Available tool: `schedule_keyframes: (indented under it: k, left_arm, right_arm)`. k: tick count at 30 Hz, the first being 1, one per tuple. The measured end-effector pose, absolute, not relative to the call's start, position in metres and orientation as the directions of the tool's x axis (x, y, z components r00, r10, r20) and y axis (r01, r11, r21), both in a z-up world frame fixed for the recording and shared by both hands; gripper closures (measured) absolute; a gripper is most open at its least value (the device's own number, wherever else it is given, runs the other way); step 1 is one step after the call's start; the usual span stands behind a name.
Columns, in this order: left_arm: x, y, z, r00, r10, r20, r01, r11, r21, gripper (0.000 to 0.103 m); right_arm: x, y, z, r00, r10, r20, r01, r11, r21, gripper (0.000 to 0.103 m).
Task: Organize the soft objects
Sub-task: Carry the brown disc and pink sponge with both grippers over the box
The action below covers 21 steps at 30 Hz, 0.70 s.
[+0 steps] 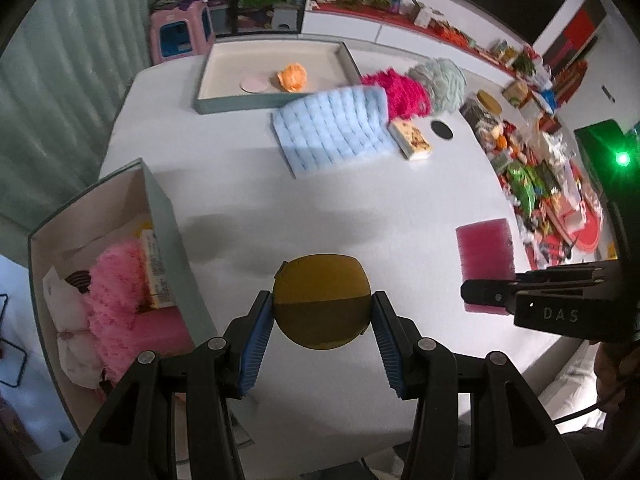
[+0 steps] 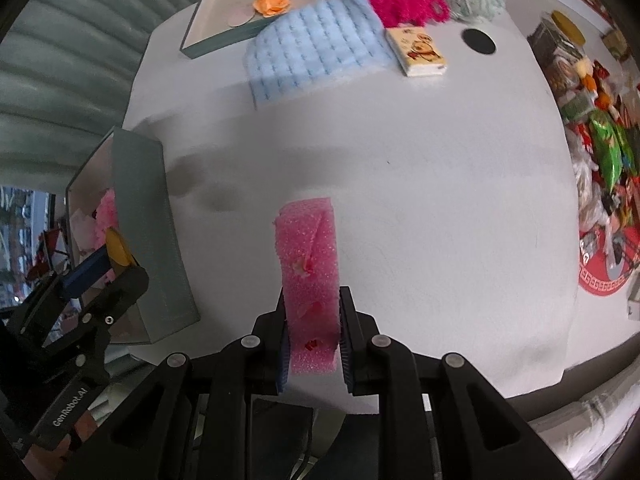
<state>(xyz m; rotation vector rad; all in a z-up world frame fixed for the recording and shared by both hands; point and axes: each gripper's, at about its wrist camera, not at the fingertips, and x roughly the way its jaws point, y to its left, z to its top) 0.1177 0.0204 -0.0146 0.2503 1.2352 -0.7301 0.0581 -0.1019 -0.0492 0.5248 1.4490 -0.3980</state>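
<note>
My left gripper [image 1: 322, 320] is shut on a round mustard-yellow pad [image 1: 321, 300], held above the white table beside a grey-green box [image 1: 160, 216] that holds pink fluffy things. In the right wrist view the left gripper [image 2: 108, 264] and its yellow pad [image 2: 117, 248] sit at the box [image 2: 148, 216] edge. My right gripper [image 2: 312, 328] is shut on a pink foam sponge [image 2: 310, 256], held upright above the table; the sponge also shows in the left wrist view [image 1: 484, 248]. A light blue cloth [image 1: 332, 128], a magenta fluffy thing [image 1: 400, 92] and a pale green fluffy thing [image 1: 440, 76] lie at the far side.
A shallow tray [image 1: 224, 100] at the back holds an orange fabric flower [image 1: 292, 76] and a pale pink disc [image 1: 254, 84]. A small printed box [image 1: 412, 140] and a black round spot [image 1: 442, 130] lie near the cloth. Cluttered packets [image 1: 532, 184] fill the right.
</note>
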Motion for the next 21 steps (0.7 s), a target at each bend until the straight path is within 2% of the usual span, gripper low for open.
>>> schedule_keyframes:
  k: [21]
  left_arm:
    - [0.148, 0.095, 0.001, 0.253, -0.371, -0.894, 0.436, 0.868, -0.237, 0.052]
  right_arm:
    - [0.13, -0.045, -0.035, 0.091, 0.056, -0.994, 0.375, 0.923, 0.087, 0.081]
